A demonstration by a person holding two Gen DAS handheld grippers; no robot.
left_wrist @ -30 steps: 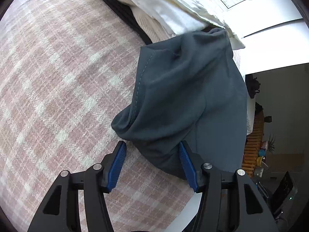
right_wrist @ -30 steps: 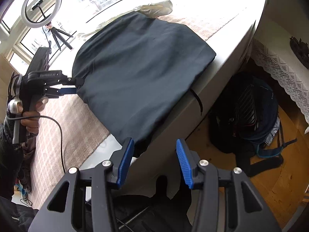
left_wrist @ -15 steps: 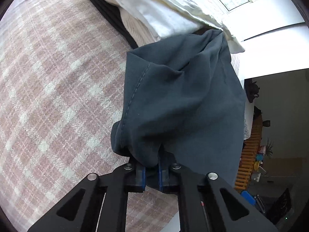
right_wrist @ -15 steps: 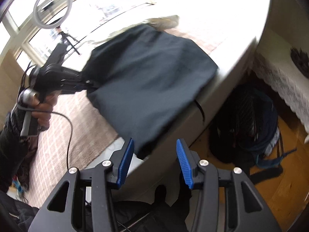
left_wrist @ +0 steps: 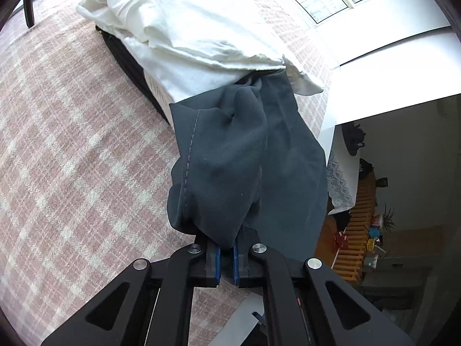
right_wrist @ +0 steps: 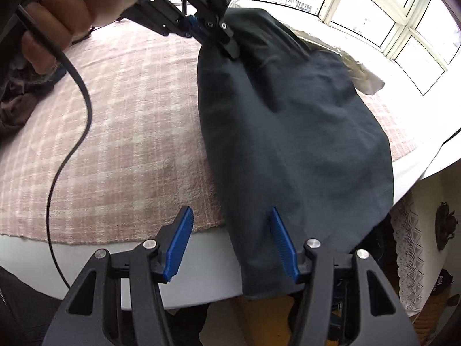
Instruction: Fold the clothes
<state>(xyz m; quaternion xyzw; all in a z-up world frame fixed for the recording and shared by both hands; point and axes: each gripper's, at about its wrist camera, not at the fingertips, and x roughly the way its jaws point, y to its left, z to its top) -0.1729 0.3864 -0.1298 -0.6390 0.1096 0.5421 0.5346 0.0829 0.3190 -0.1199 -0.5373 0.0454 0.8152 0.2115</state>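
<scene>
Fold barely begun: your left gripper (left_wrist: 227, 255) jaws pinch dark garment (right_wrist: 296, 150); right gripper (right_wrist: 230, 242) jaws opening over hem at worktop (right_wrist: 201, 276) near edge, not gripping.

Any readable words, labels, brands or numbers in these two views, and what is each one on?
None can be read.
A dark item at the lower right edge of the right wrist view bears a pale mark, too small and blurred to read.
The dark garment, white cloths and plaid cover show no print.
</scene>
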